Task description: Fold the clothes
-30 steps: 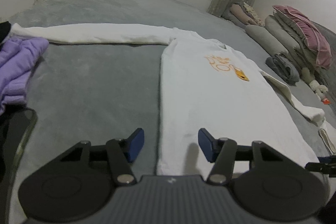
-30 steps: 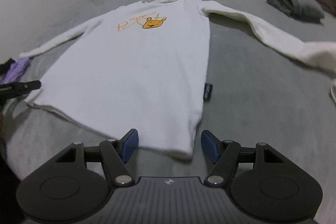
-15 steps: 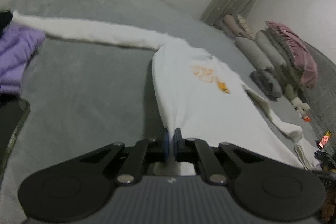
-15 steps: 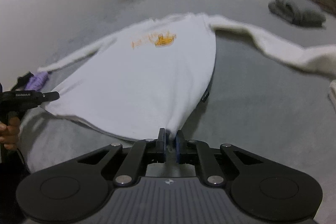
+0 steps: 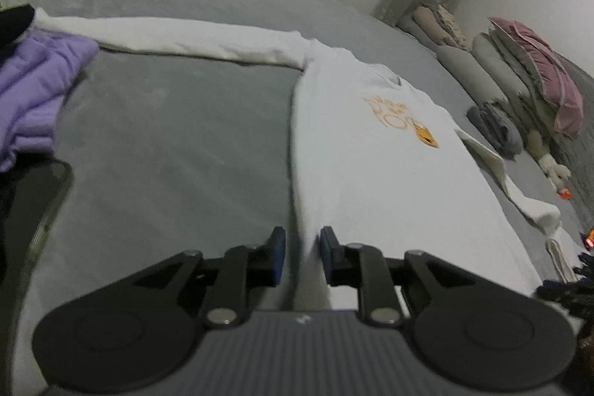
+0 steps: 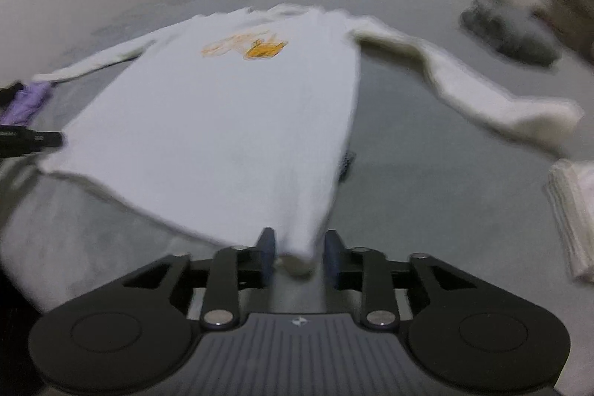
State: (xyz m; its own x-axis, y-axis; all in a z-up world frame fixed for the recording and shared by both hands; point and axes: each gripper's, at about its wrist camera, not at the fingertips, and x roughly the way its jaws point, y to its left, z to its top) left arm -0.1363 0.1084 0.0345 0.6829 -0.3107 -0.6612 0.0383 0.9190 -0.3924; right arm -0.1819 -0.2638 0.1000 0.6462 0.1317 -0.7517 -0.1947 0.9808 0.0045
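A white long-sleeved shirt (image 5: 371,173) with an orange print lies face up on the grey bed cover (image 5: 167,143), both sleeves spread out. My left gripper (image 5: 302,255) is at the hem's left corner. Its jaws are opening, and the cloth edge lies loose between the blue pads. In the right wrist view the shirt (image 6: 222,121) stretches away from my right gripper (image 6: 300,255), which is at the hem's right corner. Its jaws are also opening, with the corner lying slack between them and untouched by the pads. The picture is blurred.
A purple garment (image 5: 33,88) and a dark object (image 5: 33,210) lie left of the shirt. Pillows (image 5: 519,73), a grey folded cloth (image 5: 497,128) and a plush toy (image 5: 553,169) line the right side. A folded white cloth (image 6: 571,214) sits at the right.
Both grippers stood open a second ago, then shut on the hem corners and tugged them toward me. Now both have parted again and the corners lie loose.
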